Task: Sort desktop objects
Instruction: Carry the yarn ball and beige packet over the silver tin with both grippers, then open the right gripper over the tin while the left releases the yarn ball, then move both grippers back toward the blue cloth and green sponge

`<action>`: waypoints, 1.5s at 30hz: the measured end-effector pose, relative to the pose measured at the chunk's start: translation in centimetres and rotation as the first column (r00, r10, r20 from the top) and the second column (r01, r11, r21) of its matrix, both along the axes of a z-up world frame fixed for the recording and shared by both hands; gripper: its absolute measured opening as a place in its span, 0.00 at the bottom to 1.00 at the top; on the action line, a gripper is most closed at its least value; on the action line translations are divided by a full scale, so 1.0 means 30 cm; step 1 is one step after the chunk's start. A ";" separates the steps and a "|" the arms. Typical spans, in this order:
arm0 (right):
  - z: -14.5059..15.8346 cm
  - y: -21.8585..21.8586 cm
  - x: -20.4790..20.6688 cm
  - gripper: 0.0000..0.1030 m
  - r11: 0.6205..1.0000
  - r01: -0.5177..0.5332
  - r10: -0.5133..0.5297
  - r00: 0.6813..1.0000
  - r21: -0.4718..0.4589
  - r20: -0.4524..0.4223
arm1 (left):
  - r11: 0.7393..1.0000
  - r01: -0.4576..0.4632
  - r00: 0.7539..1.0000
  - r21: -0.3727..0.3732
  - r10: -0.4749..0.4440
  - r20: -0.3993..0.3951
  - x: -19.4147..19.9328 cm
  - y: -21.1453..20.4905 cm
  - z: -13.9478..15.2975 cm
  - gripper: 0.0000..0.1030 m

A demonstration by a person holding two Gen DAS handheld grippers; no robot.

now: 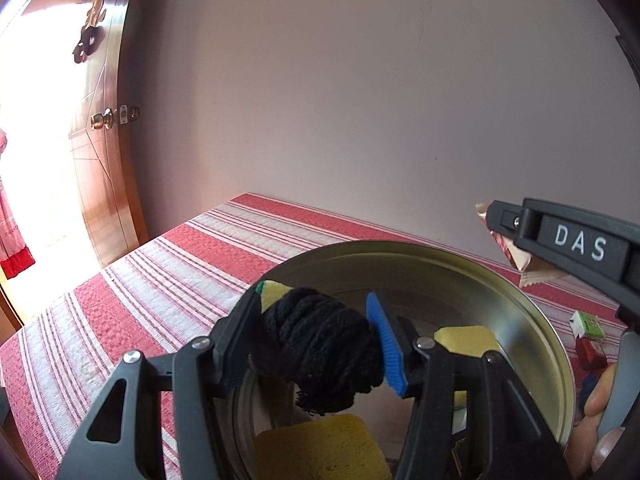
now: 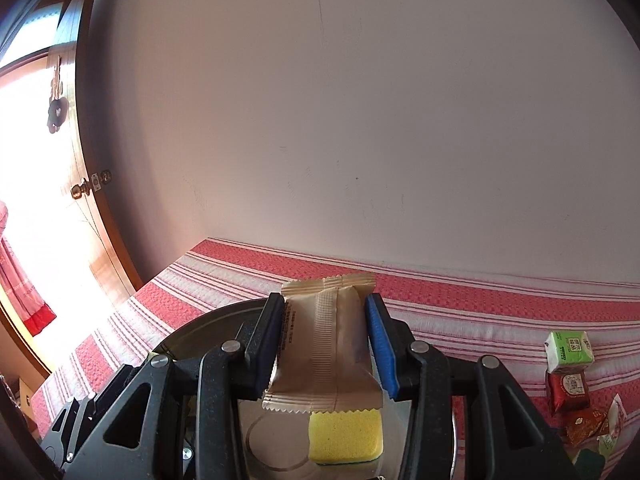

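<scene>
Holding a beige snack packet [image 2: 326,344] in my right tongs [image 2: 326,344], I have it clamped across its width, its long axis running away from me along the fingers, the crimped far end poking out past the tips. It hangs over the near rim of the round metal tin [image 1: 532,320], with a yellow sponge [image 2: 346,436] lying on the tin's floor directly beneath the packet's near end. So the drop point is straight below; I judge that what is left is to carry the packet a little further over the tin and part the tongs.

My left tongs [image 1: 316,344] are clamped on a black knitted bundle [image 1: 320,352], which bulges between the pads and sits over the same tin, lower and more central than the packet. From that side the right tongs come in from the right, above the tin's far rim, with the packet at the tips. More yellow sponges [image 1: 320,448] lie inside the tin below the bundle.

Both loads are over the tin; the left hand looks nearer its middle, so I would expect the bundle to go in first.

The tin stands on a bench covered with a red-and-white striped cloth [image 2: 480,304]. Off to the right on the cloth lie a small green-and-white pack [image 2: 570,350] and several red wrapped snacks [image 2: 568,390], not yet sorted.
</scene>
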State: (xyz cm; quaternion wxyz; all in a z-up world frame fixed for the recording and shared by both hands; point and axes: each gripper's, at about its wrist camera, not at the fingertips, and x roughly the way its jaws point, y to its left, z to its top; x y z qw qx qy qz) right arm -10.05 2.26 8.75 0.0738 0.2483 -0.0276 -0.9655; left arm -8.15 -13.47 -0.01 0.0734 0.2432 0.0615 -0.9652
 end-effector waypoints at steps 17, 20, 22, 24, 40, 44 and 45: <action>-0.001 0.115 0.233 0.88 0.997 0.058 -0.066 0.969 -0.040 -0.238 | 0.999 -0.037 0.994 -0.012 0.035 -0.104 0.066 -0.001 0.028 0.99; -0.017 0.125 0.335 0.99 0.990 0.132 -0.108 0.928 0.042 -0.356 | 0.999 -0.051 0.990 0.000 0.050 -0.134 0.084 -0.006 0.030 0.99; -0.038 0.137 0.404 1.00 0.979 0.191 -0.145 0.890 0.065 -0.432 | 0.998 -0.059 0.986 0.000 0.058 -0.159 0.098 -0.008 0.032 0.99; -0.063 0.146 0.453 1.00 0.975 0.213 -0.158 0.865 0.063 -0.476 | 0.998 -0.068 0.980 -0.009 0.065 -0.186 0.116 -0.003 0.034 0.99; -0.084 0.156 0.462 1.00 0.970 0.239 -0.194 0.872 0.045 -0.448 | 0.995 -0.049 0.964 -0.082 0.025 -0.265 0.179 0.055 0.033 0.99; -0.093 0.185 0.464 1.00 0.967 0.251 -0.210 0.882 0.042 -0.422 | 0.998 -0.043 0.961 -0.056 0.026 -0.275 0.186 0.045 0.034 0.99; -0.096 0.198 0.466 1.00 0.968 0.248 -0.211 0.883 0.036 -0.418 | 0.998 -0.039 0.960 -0.052 0.023 -0.278 0.188 0.045 0.034 0.99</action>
